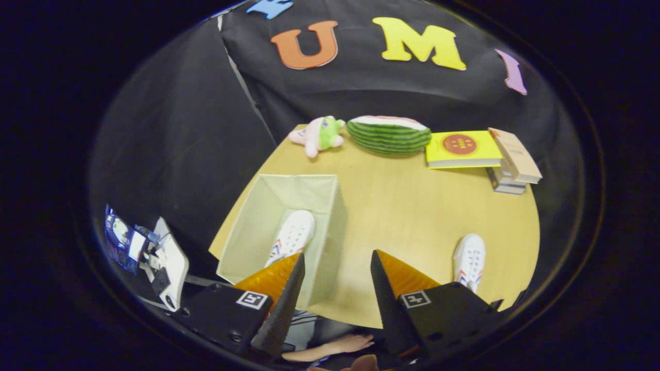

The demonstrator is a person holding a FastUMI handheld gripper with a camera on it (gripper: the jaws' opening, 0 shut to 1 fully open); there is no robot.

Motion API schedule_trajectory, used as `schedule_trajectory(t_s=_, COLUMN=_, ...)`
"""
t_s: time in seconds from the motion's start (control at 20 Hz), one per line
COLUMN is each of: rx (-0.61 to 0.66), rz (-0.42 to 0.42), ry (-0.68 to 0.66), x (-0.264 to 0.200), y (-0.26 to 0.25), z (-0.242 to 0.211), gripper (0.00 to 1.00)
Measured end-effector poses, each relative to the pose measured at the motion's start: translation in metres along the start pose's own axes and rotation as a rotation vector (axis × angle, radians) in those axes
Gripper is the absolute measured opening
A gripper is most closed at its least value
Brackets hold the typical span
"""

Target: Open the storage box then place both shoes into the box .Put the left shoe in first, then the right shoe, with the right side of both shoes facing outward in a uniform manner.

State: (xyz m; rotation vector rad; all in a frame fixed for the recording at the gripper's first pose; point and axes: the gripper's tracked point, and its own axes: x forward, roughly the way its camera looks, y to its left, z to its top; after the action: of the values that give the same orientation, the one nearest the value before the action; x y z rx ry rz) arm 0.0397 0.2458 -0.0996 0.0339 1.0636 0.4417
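An open beige fabric storage box (258,216) stands on the wooden table (412,216), just ahead of my left finger. One white shoe (293,234) with red and blue side marks lies inside the box, toe pointing away from me. A second white shoe (470,260) rests on the table beside my right finger, apart from the box. My gripper (337,263) hovers above the table's near edge, open, with nothing between its fingers.
At the table's far edge lie a pink and green plush toy (319,135), a watermelon-shaped cushion (389,135), a yellow book (461,148) and a small stack of books (513,164). A person's hand (335,346) shows below the fingers. A device on a stand (165,265) sits beside the box, off the table.
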Motion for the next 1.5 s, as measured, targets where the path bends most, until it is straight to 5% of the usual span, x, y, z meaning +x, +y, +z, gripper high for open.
schedule_trajectory(t_s=0.25, rx=-0.018, rz=-0.177, ry=0.069, x=-0.015, y=-0.130, z=-0.050, gripper=0.81)
schedule_trajectory(t_s=0.5, rx=0.057, rz=-0.246, ry=0.188, x=0.005, y=-0.218, z=-0.103, gripper=0.81)
schedule_trajectory(t_s=1.05, rx=0.209, rz=-0.174, ry=0.331, x=0.084, y=-0.286, z=-0.156, gripper=0.82)
schedule_trajectory(t_s=1.5, rx=0.294, rz=-0.087, ry=0.396, x=0.111, y=-0.280, z=-0.164, gripper=0.80)
